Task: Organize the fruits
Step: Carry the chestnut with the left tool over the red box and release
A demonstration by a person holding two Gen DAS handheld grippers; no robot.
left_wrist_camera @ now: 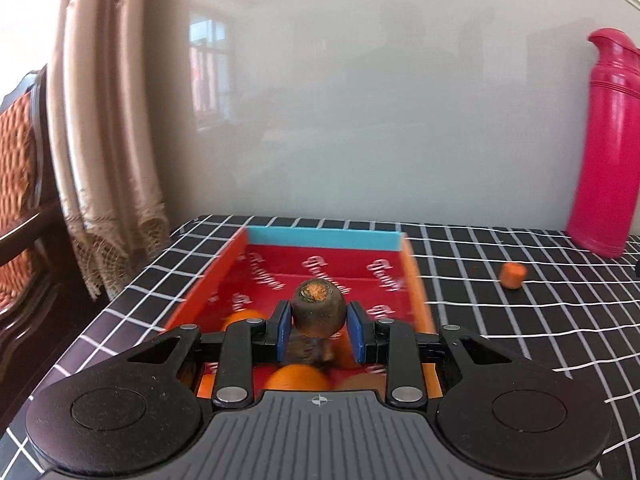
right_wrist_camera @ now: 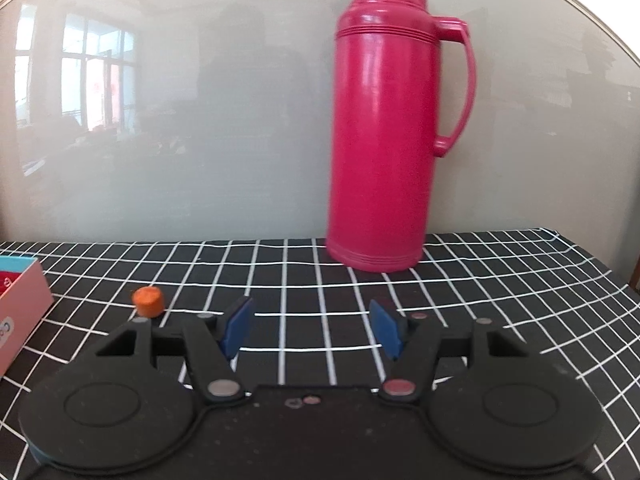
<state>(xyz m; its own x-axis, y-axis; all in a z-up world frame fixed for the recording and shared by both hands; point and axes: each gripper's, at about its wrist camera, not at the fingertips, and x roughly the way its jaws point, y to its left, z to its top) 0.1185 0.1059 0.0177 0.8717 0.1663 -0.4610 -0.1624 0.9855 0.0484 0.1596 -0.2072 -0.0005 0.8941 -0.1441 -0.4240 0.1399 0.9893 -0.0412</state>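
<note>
Carrot (left_wrist_camera: 319, 306), dark and cut-ended, sits pinched between the blue pads of the left gripper (left_wrist_camera: 319, 326) directly above the red box (left_wrist_camera: 224, 264), which holds orange fruits (left_wrist_camera: 298, 376). Right gripper (right_wrist_camera: 312, 328) stands spread and empty, right of the box; a small carrot piece (right_wrist_camera: 148, 301) lies between them.
</note>
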